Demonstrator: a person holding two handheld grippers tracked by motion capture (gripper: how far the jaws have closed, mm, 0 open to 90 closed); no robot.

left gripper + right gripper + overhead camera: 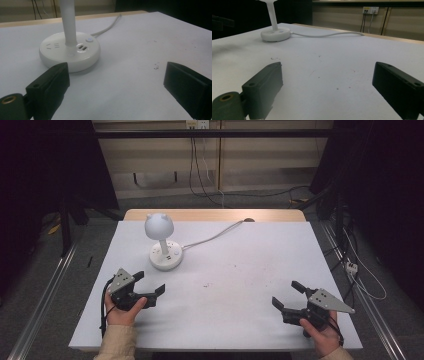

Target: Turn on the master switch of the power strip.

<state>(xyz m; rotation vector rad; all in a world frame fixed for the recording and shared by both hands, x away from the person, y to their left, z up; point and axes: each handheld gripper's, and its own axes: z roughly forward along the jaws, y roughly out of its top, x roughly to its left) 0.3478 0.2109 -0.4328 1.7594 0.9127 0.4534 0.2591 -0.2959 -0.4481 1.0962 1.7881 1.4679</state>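
We hold the left black two-jaw gripper point(149, 283) w/ jaws wide apart, nothing between them. It sits low over the white table top point(240, 285) at the near-left, tips pointing toward the table centre and slightly away from us. Left hand point(122, 312) wraps the grip from below; a beige sleeve point(116, 342) enters at the bottom edge.

The small white plastic desk lamp with round base and dome head point(162, 242) stands upright on the far-left part of the table, just beyond the left gripper, not touching it. In the left gripper view the round base point(70, 51) lies ahead of the left-hand jaw, w/ the white stem rising from its middle; a USB slot pair and a small round button show on the base top. A white cable point(215, 236) runs from the base toward the far table edge.

We hold the right black two-jaw gripper point(287, 296) at the near-right, jaws likewise wide, holding nothing, well apart from the lamp. Right hand point(325, 335) grips it from below. In the right gripper view the lamp base point(275, 34) sits far off at upper left.
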